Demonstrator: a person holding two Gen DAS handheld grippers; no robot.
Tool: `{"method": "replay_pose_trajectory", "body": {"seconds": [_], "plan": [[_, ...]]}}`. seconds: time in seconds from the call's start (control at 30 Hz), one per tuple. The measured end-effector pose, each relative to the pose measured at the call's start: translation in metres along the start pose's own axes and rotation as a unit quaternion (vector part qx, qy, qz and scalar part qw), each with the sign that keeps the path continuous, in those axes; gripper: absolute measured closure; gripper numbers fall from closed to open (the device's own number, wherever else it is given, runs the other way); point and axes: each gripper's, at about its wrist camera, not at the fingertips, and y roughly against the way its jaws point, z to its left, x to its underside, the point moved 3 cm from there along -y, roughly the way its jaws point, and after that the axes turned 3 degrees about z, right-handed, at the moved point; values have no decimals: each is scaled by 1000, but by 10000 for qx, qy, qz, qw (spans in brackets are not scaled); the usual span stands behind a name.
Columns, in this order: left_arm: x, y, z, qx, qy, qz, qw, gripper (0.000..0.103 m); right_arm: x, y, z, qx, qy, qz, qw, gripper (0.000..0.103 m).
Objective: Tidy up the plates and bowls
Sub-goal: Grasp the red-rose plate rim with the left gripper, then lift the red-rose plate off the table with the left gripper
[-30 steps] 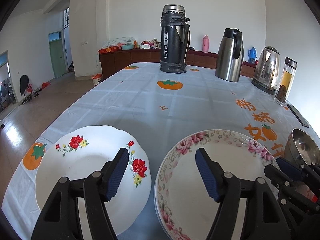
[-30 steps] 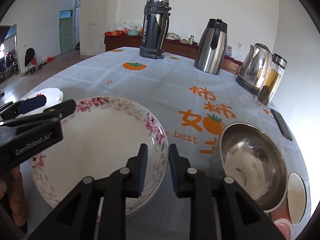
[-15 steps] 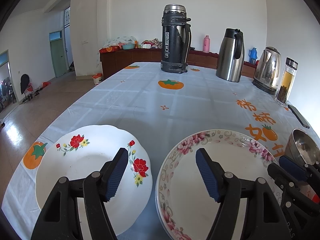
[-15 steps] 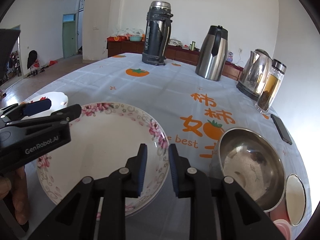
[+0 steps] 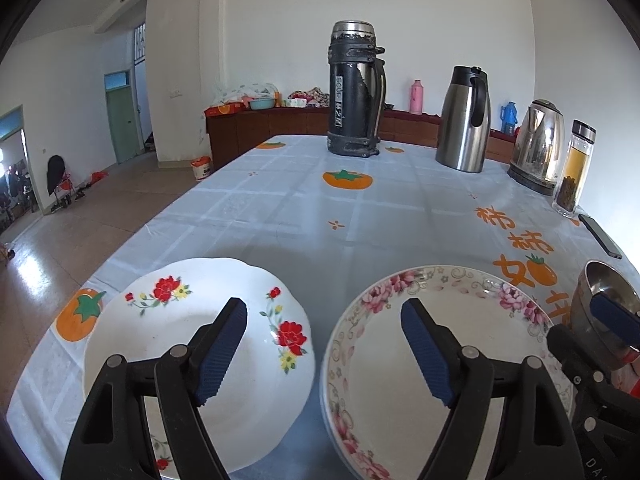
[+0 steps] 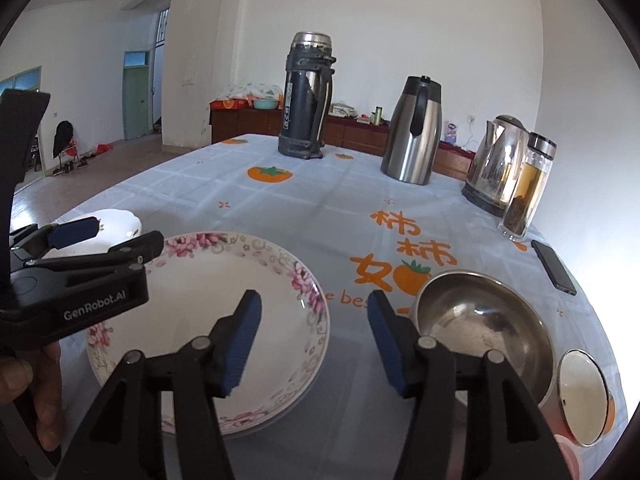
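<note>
A white plate with red flowers lies at the near left of the table. To its right lies a pink-flowered plate, seemingly stacked on another; it also shows in the right wrist view. A steel bowl sits to its right. My left gripper is open and empty, hovering over the gap between the two plates. My right gripper is open and empty, over the gap between the pink plate and the steel bowl.
At the far side of the table stand a black thermos, a steel jug, a kettle and a tea bottle. A phone lies at the right edge. A small lidded cup sits beside the bowl.
My right gripper has opened from shut to wide open. Both grippers have shifted only slightly; the plates and bowl have not moved.
</note>
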Motion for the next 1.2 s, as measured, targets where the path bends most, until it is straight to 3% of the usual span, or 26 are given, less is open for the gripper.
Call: {"method": "replay_pose_trajectory", "body": {"seconds": [0.1,0.2,0.37,0.5,0.6,0.73,1.03,1.2], "plan": [[-2,5,10,-318,108,-147,9993,22,0,2,2,-49,25,-60,10000,52],[-1,11,24,-362,227,-116,9990,22,-1,4,4,-135,47,-81,9999,53],[1,28,58,-682,186,-226,9972,22,-11,4,25,-944,-46,137,9954,52],[3,41,96,-939,414,-356,9941,22,-22,1,53,-1333,92,200,9908,54],[7,36,123,-1157,579,-214,9914,22,-29,-7,73,-1544,230,250,9874,64],[15,22,148,-1396,737,127,9874,22,-40,-24,97,-1776,305,434,9827,68],[26,5,165,-1027,959,525,9887,22,-54,-60,142,-1591,931,922,9785,70],[28,1,168,-951,1094,702,9869,22,-56,-78,161,-1449,1285,1309,9723,77]]}}
